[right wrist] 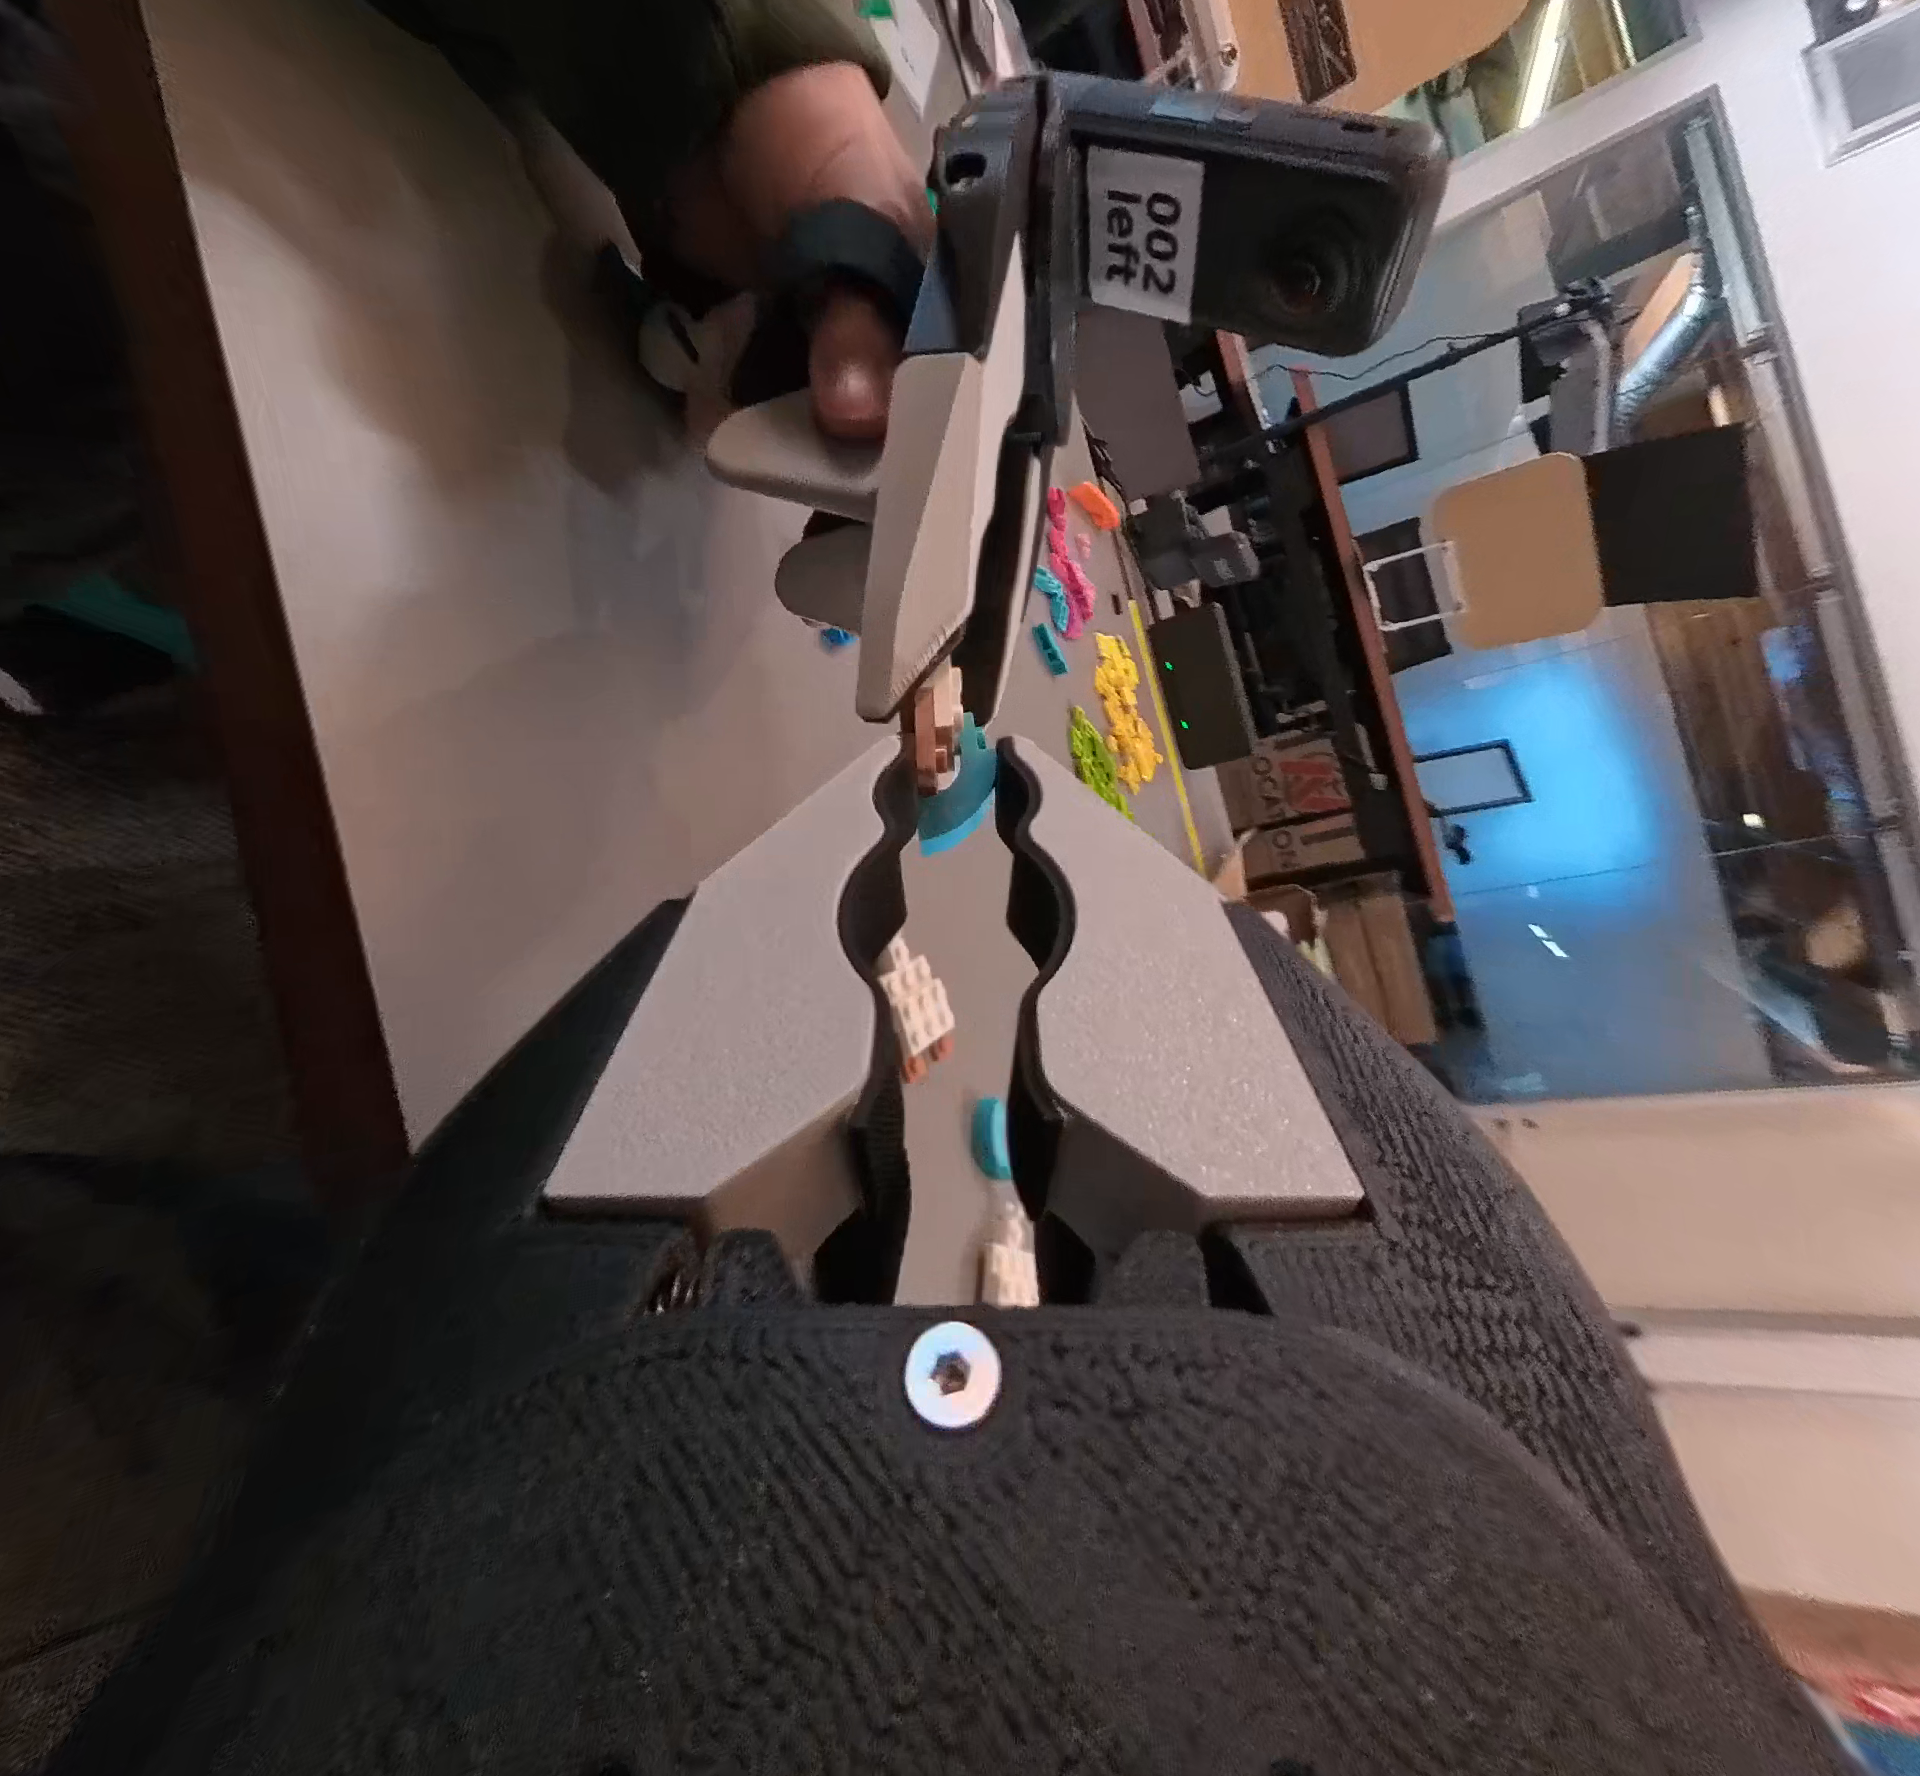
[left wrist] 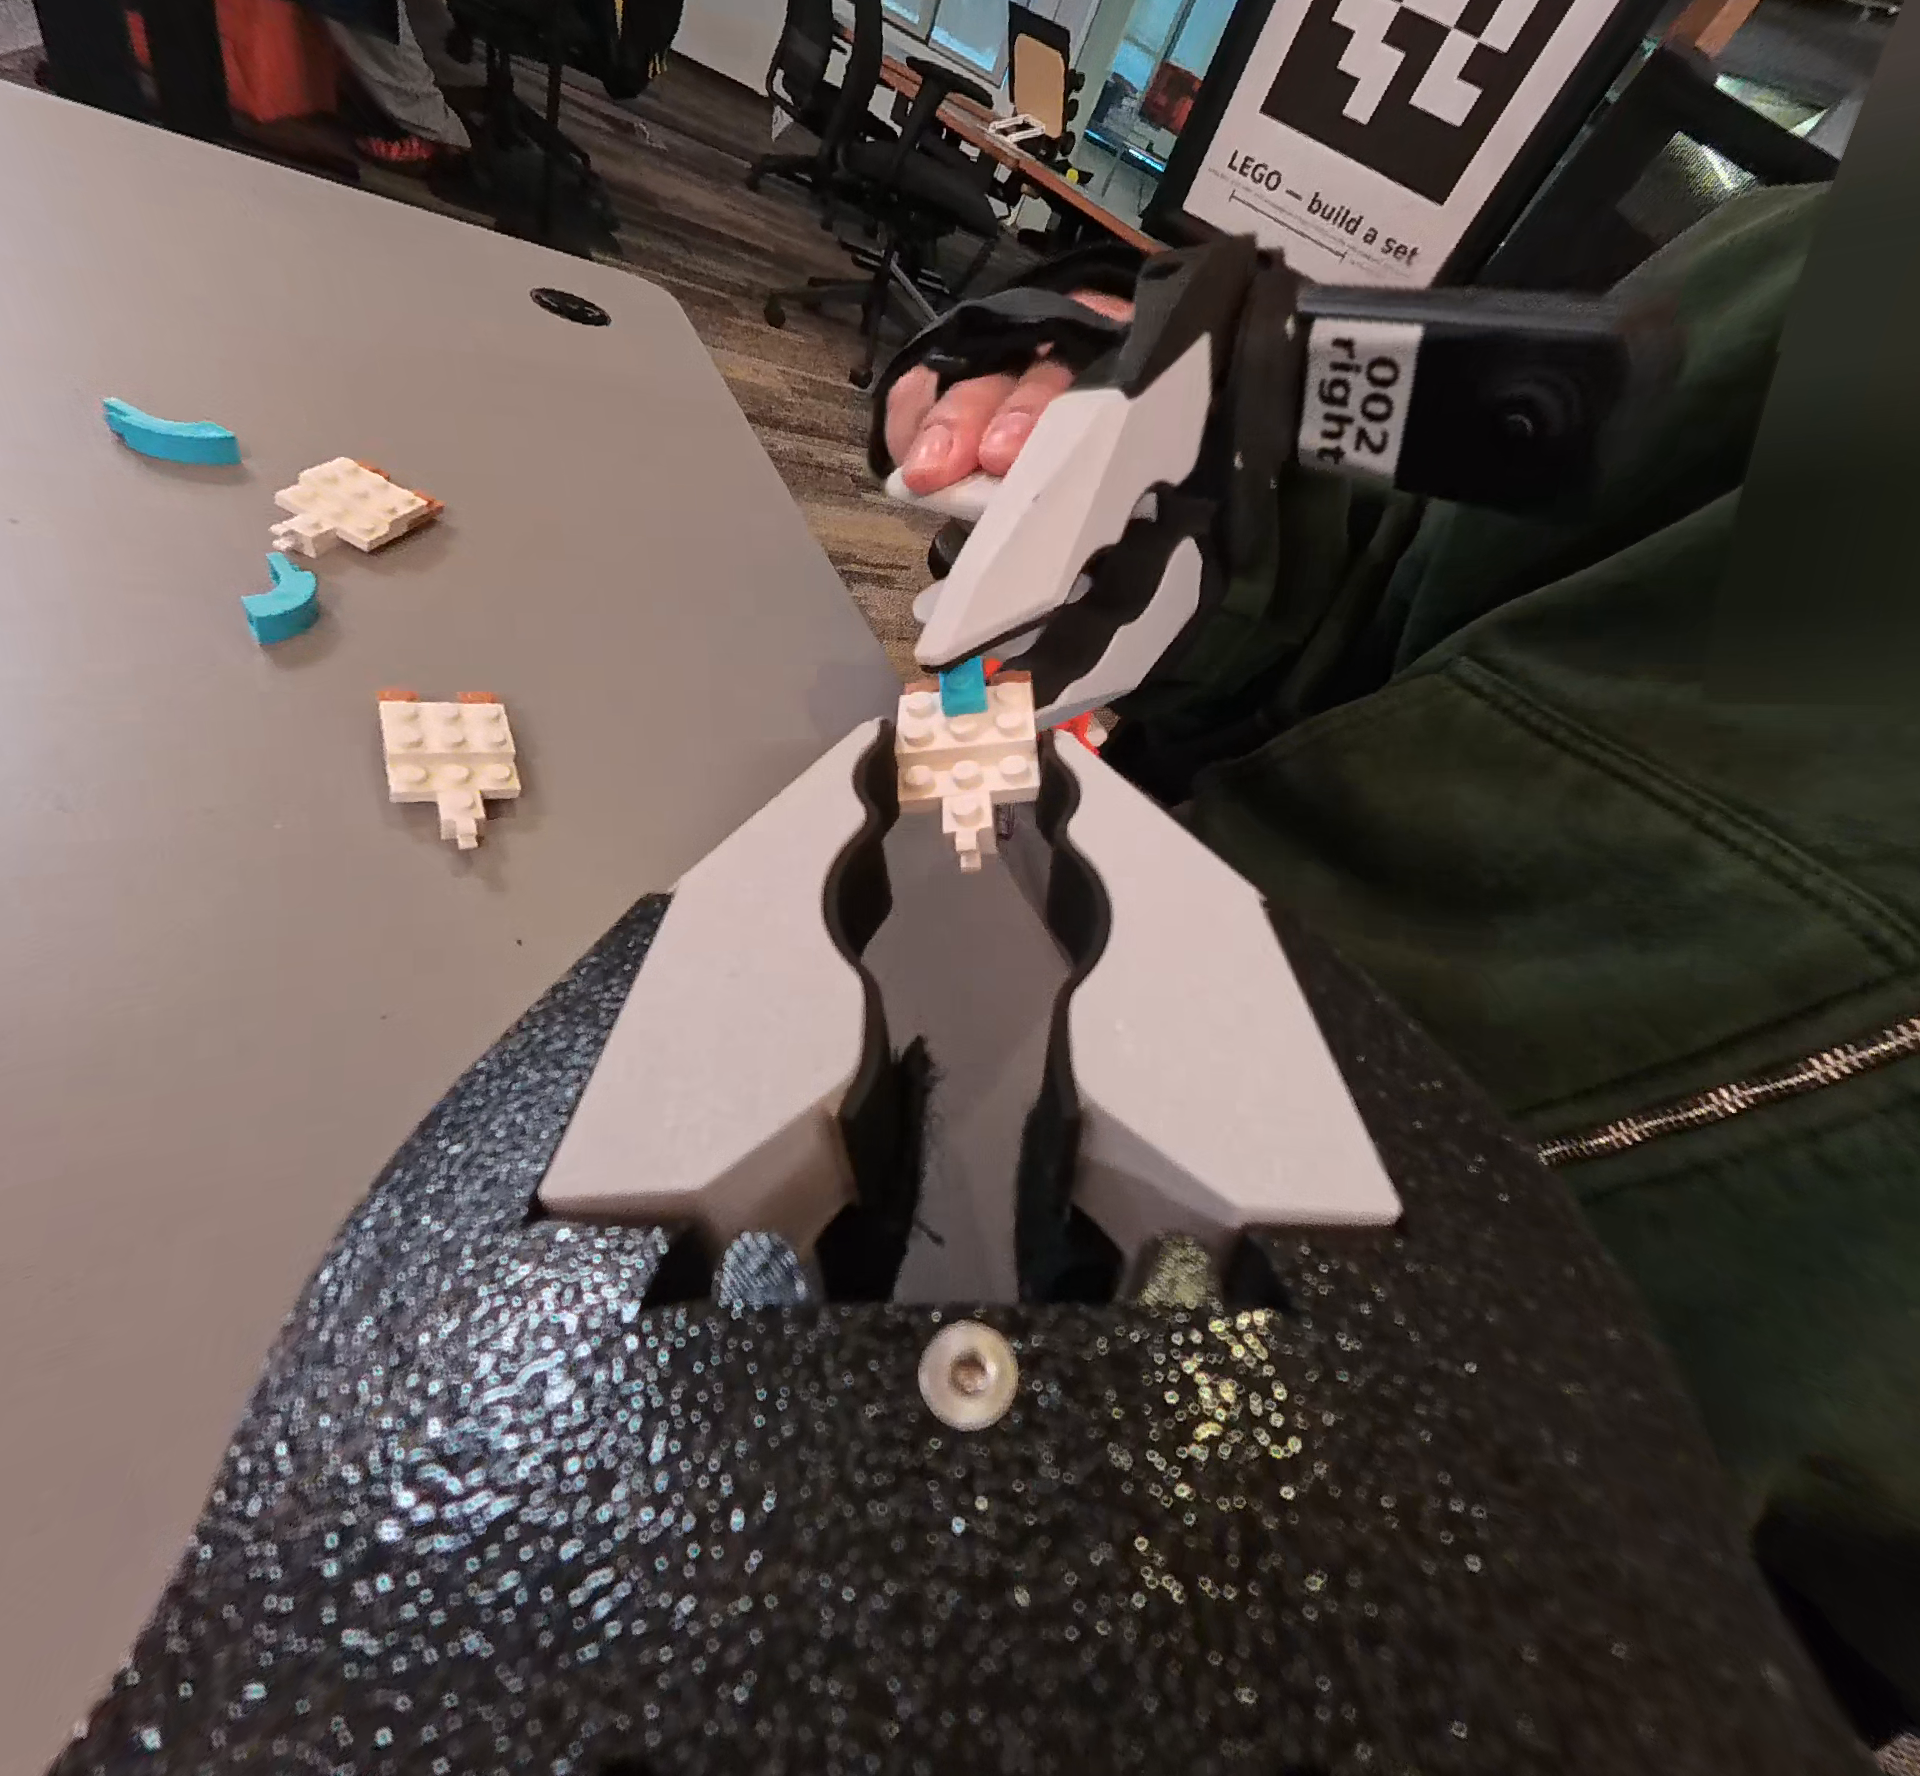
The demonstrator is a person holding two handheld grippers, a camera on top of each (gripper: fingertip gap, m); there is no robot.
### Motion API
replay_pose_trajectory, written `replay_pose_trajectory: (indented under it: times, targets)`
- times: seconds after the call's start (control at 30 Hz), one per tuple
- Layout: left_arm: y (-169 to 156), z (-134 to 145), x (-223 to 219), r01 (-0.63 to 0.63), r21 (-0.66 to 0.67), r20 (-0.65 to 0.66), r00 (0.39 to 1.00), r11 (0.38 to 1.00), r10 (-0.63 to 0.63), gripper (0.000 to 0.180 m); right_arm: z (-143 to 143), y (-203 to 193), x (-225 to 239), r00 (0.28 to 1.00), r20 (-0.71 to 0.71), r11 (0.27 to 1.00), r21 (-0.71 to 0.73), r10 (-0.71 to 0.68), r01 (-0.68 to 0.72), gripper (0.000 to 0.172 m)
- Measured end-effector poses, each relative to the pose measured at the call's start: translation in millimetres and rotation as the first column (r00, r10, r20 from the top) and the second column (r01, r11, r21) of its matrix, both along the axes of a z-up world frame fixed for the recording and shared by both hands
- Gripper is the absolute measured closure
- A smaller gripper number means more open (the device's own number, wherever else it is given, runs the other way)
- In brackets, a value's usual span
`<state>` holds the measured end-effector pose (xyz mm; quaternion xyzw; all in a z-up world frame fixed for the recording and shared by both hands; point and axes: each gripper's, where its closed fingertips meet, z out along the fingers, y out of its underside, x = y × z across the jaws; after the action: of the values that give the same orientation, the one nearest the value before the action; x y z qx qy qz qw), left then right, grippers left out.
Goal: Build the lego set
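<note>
While our left tool (left wrist: pixel 966 760) clamps the white brick stack (left wrist: pixel 968 758), our right tool (right wrist: pixel 951 796) holds a teal curved piece (right wrist: pixel 958 817) against it, not yet seated.

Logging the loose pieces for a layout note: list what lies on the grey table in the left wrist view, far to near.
Long teal curved piece → white brick plate with brown edge → short teal curved piece → white brick plate with a stepped tab, nearest the camera.
</note>
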<state>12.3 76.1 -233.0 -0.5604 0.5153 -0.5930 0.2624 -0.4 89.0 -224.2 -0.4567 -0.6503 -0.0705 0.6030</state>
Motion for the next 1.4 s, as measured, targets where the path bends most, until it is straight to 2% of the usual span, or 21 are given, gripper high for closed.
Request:
replay_pose_trajectory:
  times: [0.27, 0.43, 0.67, 0.77, 0.87, 1.23, 1.37, 1.4]
  targets:
    - [8.3, -7.0, 2.3, -0.062, 0.088, -0.04, 0.997, 0.994, 0.066, 0.156, -6.9, 7.9, 3.3, 0.986, 0.124, 0.987, 0.127, -0.112, 0.096, 0.159]
    - [8.5, -12.3, 2.7, -0.062, 0.122, -0.071, 0.995, 0.991, 0.071, 0.156, -11.6, 7.9, 4.0, 0.976, 0.18, 0.98, 0.178, -0.121, 0.089, 0.16]
    - [4.6, -14.2, 0.7, -0.027, 0.091, -0.087, 0.996, 0.995, 0.035, 0.156, -13.2, 4.2, 1.2, 0.991, 0.133, 0.997, 0.078, -0.028, 0.018, 0.159]
    - [6.4, -13.1, 0.3, -0.032, 0.059, -0.084, 0.996, 0.998, 0.037, 0.156, -12.5, 5.7, 0.3, 0.999, 0.031, 0.999, -0.038, -0.014, 0.015, 0.159]
    - [6.4, -14.4, 0.0, -0.032, 0.053, -0.092, 0.995, 0.998, 0.036, 0.156, -10.3, 8.1, 1.0, 0.999, -0.035, 0.996, -0.089, -0.011, 0.008, 0.147]
    - [2.9, -19.9, -0.7, -0.009, 0.049, -0.132, 0.991, 0.999, 0.015, 0.156, -20.1, 2.5, -2.0, 0.997, 0.073, 0.997, -0.073, 0.039, -0.033, 0.16]
    - [4.5, -21.3, -0.7, -0.018, 0.057, -0.14, 0.99, 0.998, 0.026, 0.156, -21.1, 4.1, -2.5, 0.997, 0.068, 0.996, -0.079, 0.039, -0.033, 0.158]
    - [5.7, -20.1, -0.5, -0.025, 0.061, -0.132, 0.991, 0.998, 0.033, 0.156, -20.1, 4.8, -2.5, 0.998, 0.044, 0.996, -0.084, 0.038, -0.034, 0.152]
